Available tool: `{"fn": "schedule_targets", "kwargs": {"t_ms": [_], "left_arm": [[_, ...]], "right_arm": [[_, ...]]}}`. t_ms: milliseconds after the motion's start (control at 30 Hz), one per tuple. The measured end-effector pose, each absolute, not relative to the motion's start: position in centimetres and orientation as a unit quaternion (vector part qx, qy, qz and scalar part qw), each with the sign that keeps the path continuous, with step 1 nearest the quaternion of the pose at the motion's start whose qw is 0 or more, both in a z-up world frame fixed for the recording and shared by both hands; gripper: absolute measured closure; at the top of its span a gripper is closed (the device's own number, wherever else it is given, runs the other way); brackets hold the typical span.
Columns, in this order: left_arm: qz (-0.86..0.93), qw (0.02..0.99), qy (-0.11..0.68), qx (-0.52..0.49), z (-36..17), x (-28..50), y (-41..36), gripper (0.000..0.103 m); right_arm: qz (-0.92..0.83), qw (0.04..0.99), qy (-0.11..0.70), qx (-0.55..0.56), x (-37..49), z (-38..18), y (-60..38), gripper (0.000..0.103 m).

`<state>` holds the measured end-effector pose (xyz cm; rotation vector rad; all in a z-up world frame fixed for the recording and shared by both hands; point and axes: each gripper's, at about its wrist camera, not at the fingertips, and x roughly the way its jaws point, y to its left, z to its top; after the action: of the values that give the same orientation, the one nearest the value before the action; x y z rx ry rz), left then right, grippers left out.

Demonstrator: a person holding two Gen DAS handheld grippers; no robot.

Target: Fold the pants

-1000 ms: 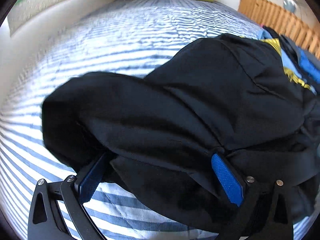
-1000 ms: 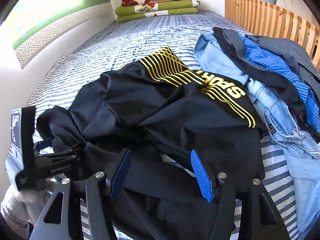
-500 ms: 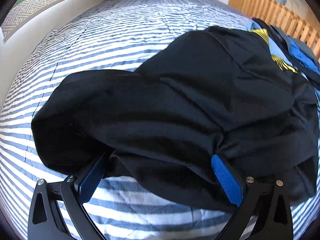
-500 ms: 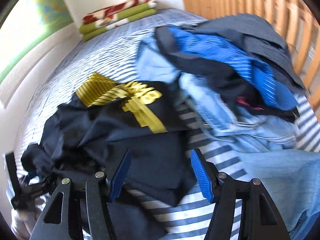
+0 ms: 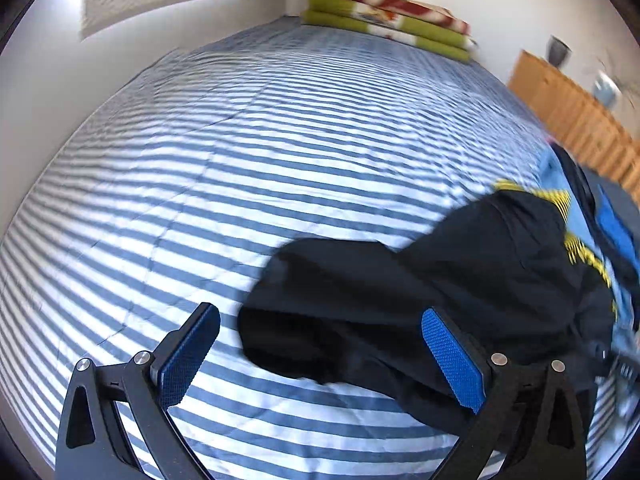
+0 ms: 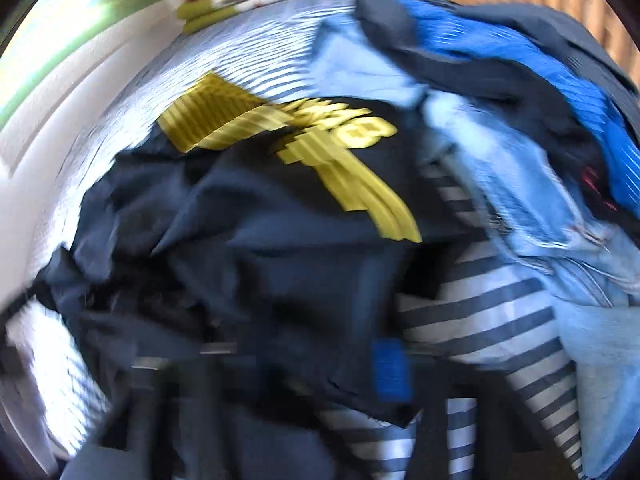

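— Two grippers, which one has the pants?
— The right gripper: fingers closed on dark cloth near the bed's front edge. The left gripper gapes, empty.
— Advice?
— The pants should be lifted clear of the clothes pile, then spread flat.

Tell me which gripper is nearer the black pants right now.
Right. The right gripper has shut on the black pants, its blurred fingers buried in the near edge. The left gripper stands open above the bed, the pants lying beneath its right-hand finger, unpinched.
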<state>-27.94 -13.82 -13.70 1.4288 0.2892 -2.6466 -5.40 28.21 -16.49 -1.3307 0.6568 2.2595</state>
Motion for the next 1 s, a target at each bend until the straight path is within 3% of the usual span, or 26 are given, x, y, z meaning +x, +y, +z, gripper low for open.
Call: {"fn": "schedule_targets", "kwargs": {"t_ms": [133,167,200,267,567,767,833,867,900,1000], "left_arm": [[-0.874,0.085,0.146,0.456,-12.7,-27.2,-17.7,0.001],[-0.876,0.091,0.149,0.45,-12.2,-27.0,-18.7,0.001],[-0.878,0.098,0.15,0.444,-11.7,-26.9,-19.8,0.001],[-0.882,0.106,0.15,0.435,-11.2,-26.3,-21.5,0.001],[-0.878,0.111,0.151,0.44,-12.4,-27.2,-24.3,0.001],[-0.877,0.105,0.156,0.443,-13.1,-27.7,-25.1,0.001],[-0.875,0.099,0.162,0.446,-13.4,-27.9,-25.2,0.001],[-0.875,0.095,0.162,0.446,-13.4,-27.9,-25.1,0.001],[-0.876,0.092,0.158,0.447,-13.5,-27.9,-25.0,0.001],[-0.878,0.083,0.145,0.448,-13.4,-27.7,-24.2,0.001]], "right_arm": [[0.834,0.271,0.186,-0.443,-4.2,-12.7,26.1,0.095],[0.839,0.276,0.173,-0.435,-4.2,-11.9,25.5,0.087],[0.848,0.263,0.164,-0.43,-4.7,-11.0,24.6,0.062],[0.865,0.213,0.156,-0.427,-6.5,-9.8,22.6,0.032],[0.87,0.018,0.048,-0.491,-19.3,-12.2,7.8,0.032],[0.846,0.006,-0.006,-0.533,-24.2,-16.3,3.1,0.032],[0.839,0.014,-0.01,-0.544,-24.2,-16.8,3.4,0.054],[0.835,0.015,-0.01,-0.549,-24.1,-16.8,3.7,0.077],[0.835,0.012,-0.004,-0.55,-23.5,-16.4,4.3,0.091],[0.836,0.012,0.006,-0.548,-21.6,-15.3,5.6,0.098]]}}
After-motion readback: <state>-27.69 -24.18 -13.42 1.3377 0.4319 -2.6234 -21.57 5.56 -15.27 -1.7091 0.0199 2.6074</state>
